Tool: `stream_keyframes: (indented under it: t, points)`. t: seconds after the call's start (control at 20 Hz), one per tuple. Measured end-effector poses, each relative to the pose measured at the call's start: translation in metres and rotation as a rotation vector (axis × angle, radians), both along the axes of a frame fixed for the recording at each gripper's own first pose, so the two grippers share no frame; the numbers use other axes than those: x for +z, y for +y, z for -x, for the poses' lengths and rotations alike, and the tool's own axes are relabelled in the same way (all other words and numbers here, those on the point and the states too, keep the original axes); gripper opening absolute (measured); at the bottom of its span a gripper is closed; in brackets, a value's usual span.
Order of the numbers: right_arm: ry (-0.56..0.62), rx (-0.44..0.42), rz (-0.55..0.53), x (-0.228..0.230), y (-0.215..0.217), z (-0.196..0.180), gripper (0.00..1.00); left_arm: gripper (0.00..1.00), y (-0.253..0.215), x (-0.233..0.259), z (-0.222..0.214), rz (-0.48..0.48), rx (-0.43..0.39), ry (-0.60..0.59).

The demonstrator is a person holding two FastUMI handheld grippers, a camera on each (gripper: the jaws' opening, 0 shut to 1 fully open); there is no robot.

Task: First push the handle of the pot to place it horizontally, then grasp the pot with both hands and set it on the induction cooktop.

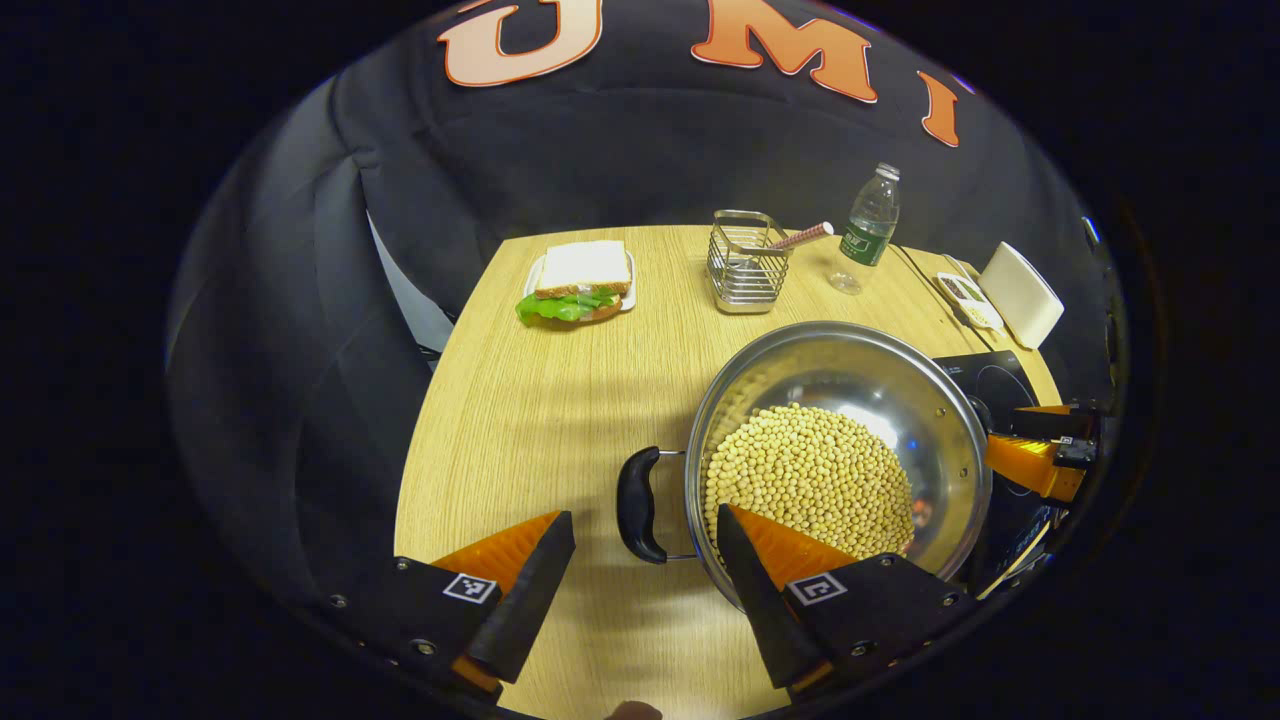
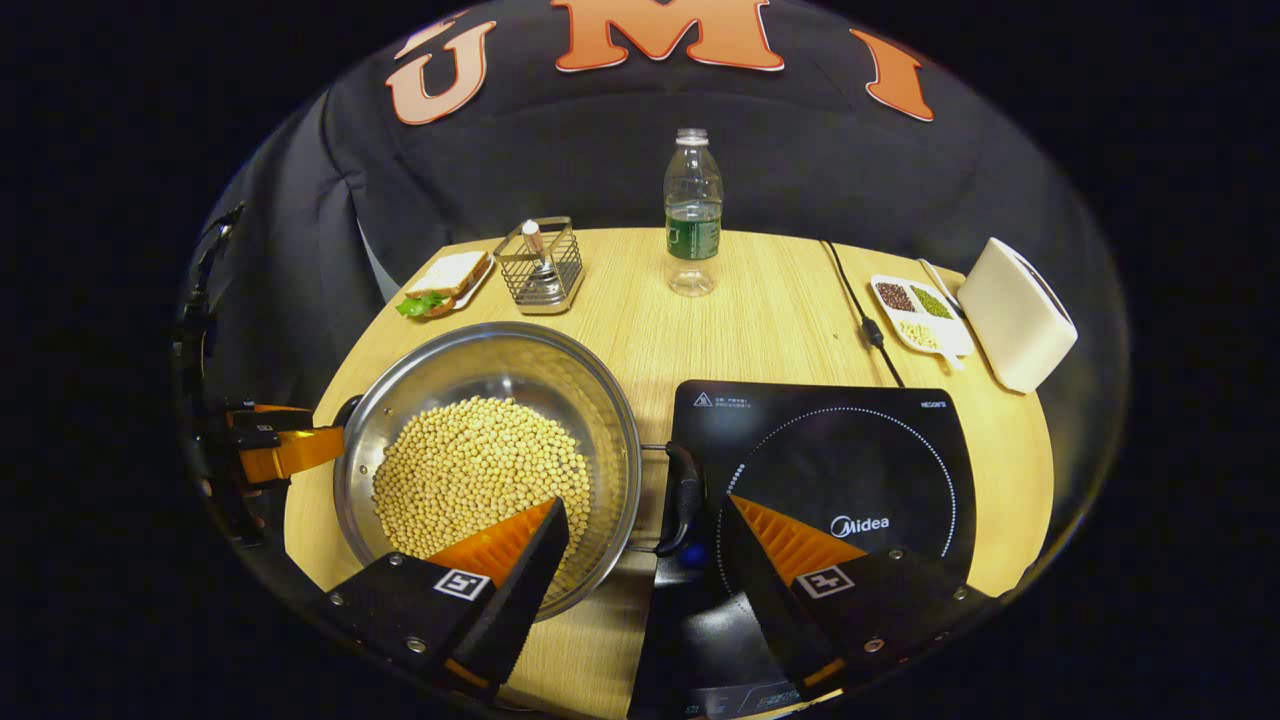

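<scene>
One pale wooden surface [image 2: 780,320] carries everything. On its right part lies the flat black induction cooktop [image 2: 850,470], its cable running to the far edge. Just left of the cooktop stands the wide, round stainless-steel pot [image 2: 500,370], filled with yellow soybeans [image 2: 470,470]; it rests on the wood, not on the cooktop. Its two black handles lie level, one [image 1: 637,505] on the pot's left side and the other [image 2: 683,497] reaching over the cooktop's edge.

The left gripper [image 1: 640,560] has its jaws open, one on each side of the left handle without pressing it. The right gripper [image 2: 645,545] also has open jaws, spread around the right handle.

Farther back stand a white boxy appliance [image 2: 1015,315], a clear plastic water bottle [image 2: 692,215], a wire metal basket [image 2: 540,265], a sandwich with lettuce on a white plate [image 1: 580,285], and a small white divided tray of beans [image 2: 915,310].
</scene>
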State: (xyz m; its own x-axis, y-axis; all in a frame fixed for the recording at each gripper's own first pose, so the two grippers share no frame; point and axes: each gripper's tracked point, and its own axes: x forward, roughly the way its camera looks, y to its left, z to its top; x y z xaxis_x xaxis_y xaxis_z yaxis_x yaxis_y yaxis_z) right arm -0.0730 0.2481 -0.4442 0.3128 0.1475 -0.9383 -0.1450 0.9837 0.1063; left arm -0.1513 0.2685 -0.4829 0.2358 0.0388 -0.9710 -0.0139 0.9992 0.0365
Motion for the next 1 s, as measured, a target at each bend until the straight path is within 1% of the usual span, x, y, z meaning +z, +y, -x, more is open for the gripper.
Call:
stream_keyframes:
  t: [0.15,0.3,0.4,0.45,0.55,0.7,0.85,1.0]
  points:
    - [0.054,-0.015,-0.017,-0.013,0.005,0.002,0.95,0.89,0.004,-0.007,-0.002,0.005,0.005,0.005]
    - [0.059,-0.032,-0.016,-0.014,0.004,-0.002,0.92,0.9,0.002,-0.011,-0.001,0.019,0.005,0.011]
    - [0.061,-0.025,-0.028,-0.015,0.006,-0.002,0.87,0.9,0.001,-0.012,-0.003,0.021,0.012,0.009]
    - [0.063,-0.018,-0.037,-0.015,0.01,-0.003,0.82,0.9,0.0,-0.013,-0.004,0.02,0.014,0.008]
    - [0.059,0.007,-0.048,-0.018,0.02,-0.005,0.78,0.9,0.002,-0.016,-0.003,0.016,0.014,0.012]
    - [0.059,0.039,-0.054,-0.022,0.03,-0.008,0.77,0.9,0.011,-0.014,-0.001,0.004,0.013,0.008]
    - [0.112,0.036,-0.054,-0.032,0.036,0.0,0.77,0.9,0.015,-0.018,0.0,-0.001,0.019,0.016]
    - [0.088,0.039,-0.042,-0.038,0.038,-0.006,0.76,0.9,0.015,-0.022,0.004,0.004,0.041,0.019]
